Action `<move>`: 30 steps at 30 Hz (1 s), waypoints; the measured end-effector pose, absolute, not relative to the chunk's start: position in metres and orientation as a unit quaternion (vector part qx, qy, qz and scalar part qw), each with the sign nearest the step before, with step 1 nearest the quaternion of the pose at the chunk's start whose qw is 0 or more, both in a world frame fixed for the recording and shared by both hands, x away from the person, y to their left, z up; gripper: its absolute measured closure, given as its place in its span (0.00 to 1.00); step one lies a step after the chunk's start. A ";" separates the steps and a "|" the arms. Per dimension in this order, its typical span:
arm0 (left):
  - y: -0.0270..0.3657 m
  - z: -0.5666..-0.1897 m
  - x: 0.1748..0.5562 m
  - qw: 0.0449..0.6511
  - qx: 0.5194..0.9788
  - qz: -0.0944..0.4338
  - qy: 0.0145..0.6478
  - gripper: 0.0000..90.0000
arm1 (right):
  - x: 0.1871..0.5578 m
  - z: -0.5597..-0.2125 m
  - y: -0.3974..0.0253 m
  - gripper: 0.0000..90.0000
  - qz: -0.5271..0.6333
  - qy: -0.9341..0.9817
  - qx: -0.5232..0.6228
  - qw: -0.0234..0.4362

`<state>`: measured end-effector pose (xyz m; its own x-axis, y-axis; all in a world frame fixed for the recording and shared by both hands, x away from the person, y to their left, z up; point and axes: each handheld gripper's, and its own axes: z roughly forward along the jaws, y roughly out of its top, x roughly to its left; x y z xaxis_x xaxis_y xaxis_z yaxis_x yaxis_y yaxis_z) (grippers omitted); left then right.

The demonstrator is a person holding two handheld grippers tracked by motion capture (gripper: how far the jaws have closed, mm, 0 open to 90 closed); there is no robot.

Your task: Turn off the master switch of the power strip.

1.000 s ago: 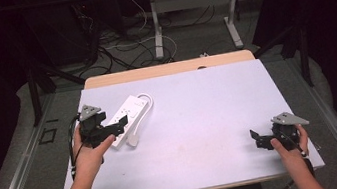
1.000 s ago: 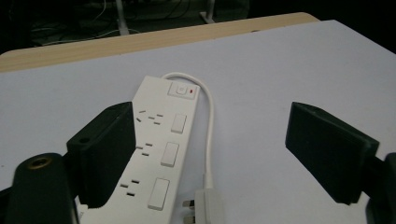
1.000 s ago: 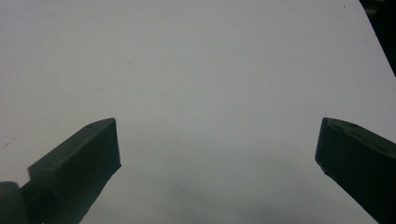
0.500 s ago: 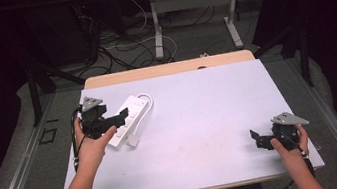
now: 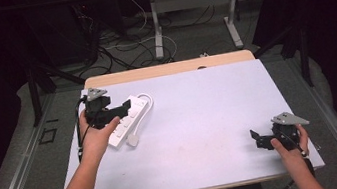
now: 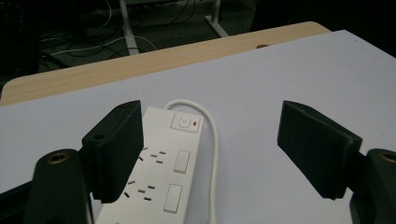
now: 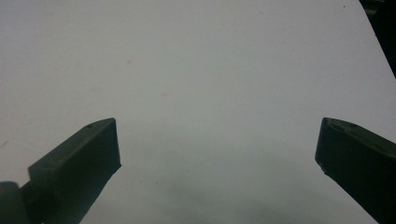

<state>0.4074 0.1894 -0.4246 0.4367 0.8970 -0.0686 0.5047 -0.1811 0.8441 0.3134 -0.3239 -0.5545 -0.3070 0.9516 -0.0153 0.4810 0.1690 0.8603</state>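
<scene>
Both handheld tools are matte black. The left gripper (image 5: 123, 106) carries a grey three-cornered plate on top, and a black cable trails from it back along the bare forearm. Its jaws are thick, flat, slab-like pads with rounded corners; a brass-coloured threaded insert sits in each black knuckle at their base. The right gripper (image 5: 259, 140) has the same grey plate and the same blocky black jaws, one with a tiny hole near its tip. No sleeves reach either wrist.
</scene>
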 end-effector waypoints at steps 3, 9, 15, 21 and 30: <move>0.186 -0.423 0.411 0.420 0.738 0.224 0.478 0.27 | 0.313 -0.555 -0.324 0.00 0.395 0.706 0.507 0.297; 0.179 -0.421 0.419 0.414 0.742 0.223 0.478 0.32 | 0.313 -0.555 -0.324 0.00 0.395 0.704 0.511 0.296; 0.174 -0.420 0.426 0.412 0.744 0.224 0.476 0.38 | 0.314 -0.555 -0.324 0.00 0.395 0.705 0.508 0.298; 0.171 -0.420 0.434 0.405 0.747 0.225 0.477 0.45 | 0.313 -0.555 -0.324 0.00 0.393 0.705 0.510 0.297; 0.167 -0.419 0.448 0.405 0.744 0.215 0.486 0.48 | 0.313 -0.555 -0.324 0.00 0.391 0.705 0.511 0.297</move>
